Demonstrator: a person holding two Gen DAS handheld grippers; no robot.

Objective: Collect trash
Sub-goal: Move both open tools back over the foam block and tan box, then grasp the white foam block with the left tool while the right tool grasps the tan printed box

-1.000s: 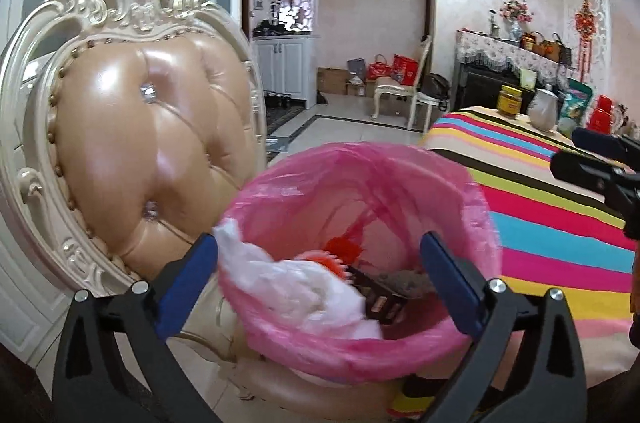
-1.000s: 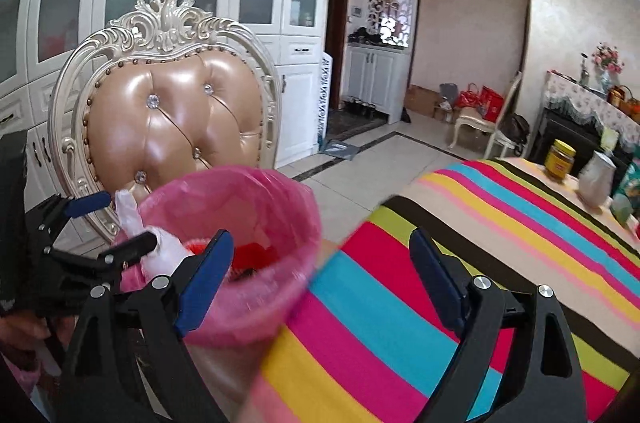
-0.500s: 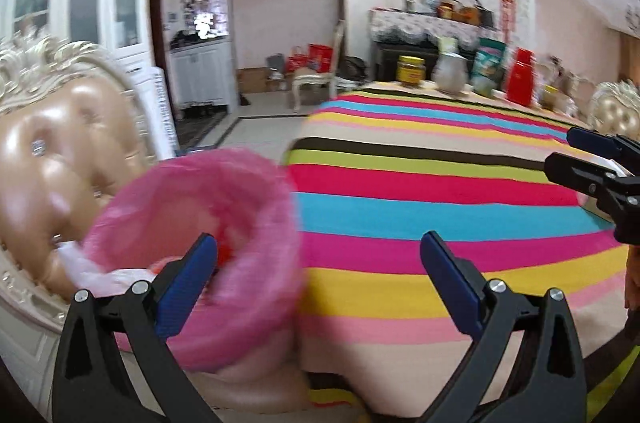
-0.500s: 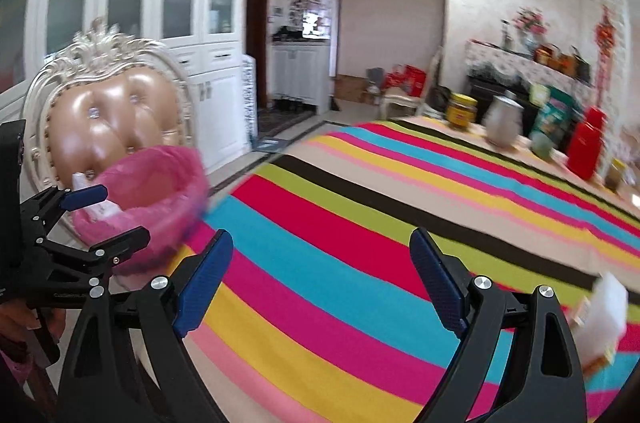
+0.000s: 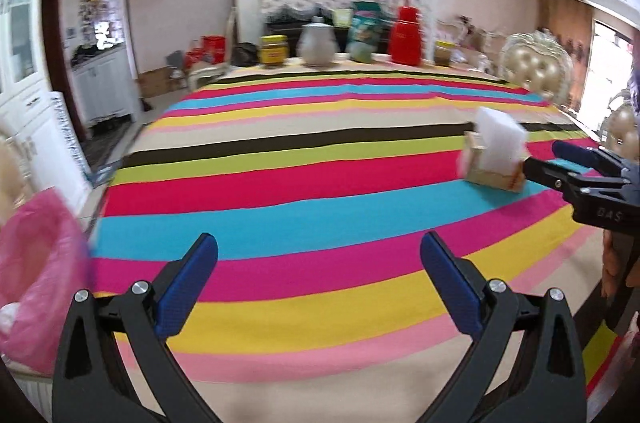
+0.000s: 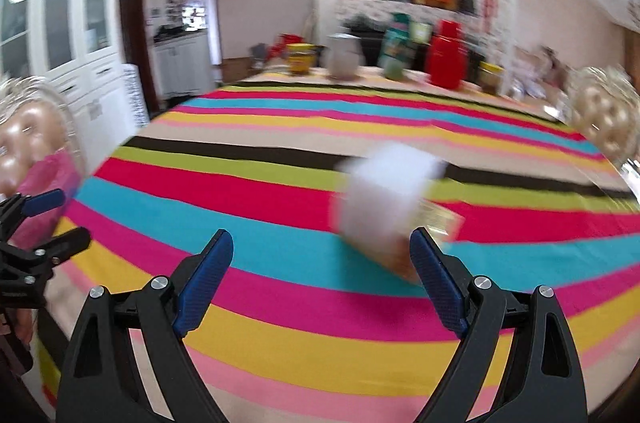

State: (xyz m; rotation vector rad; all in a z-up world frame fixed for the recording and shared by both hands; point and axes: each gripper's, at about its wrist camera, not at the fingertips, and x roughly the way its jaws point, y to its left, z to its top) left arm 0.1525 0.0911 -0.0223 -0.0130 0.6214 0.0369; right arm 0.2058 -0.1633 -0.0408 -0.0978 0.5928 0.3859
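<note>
A white carton [image 5: 498, 151] stood tilted on the striped tablecloth [image 5: 304, 175], long axis roughly upright, top leaning away. Both the left gripper [image 5: 319, 287] and right gripper [image 6: 322, 279] gaped wide, holding nothing; the carton sat just ahead of the right one

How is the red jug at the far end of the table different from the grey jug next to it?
The red jug is bright red, tall and straight-sided; the grey jug is pale grey, rounder and wider at the belly. The red one stands further right, with a green packet between them; the grey one sits beside a yellow-lidded jar. Both stand upright at the far edge of the striped tablecloth.
</note>
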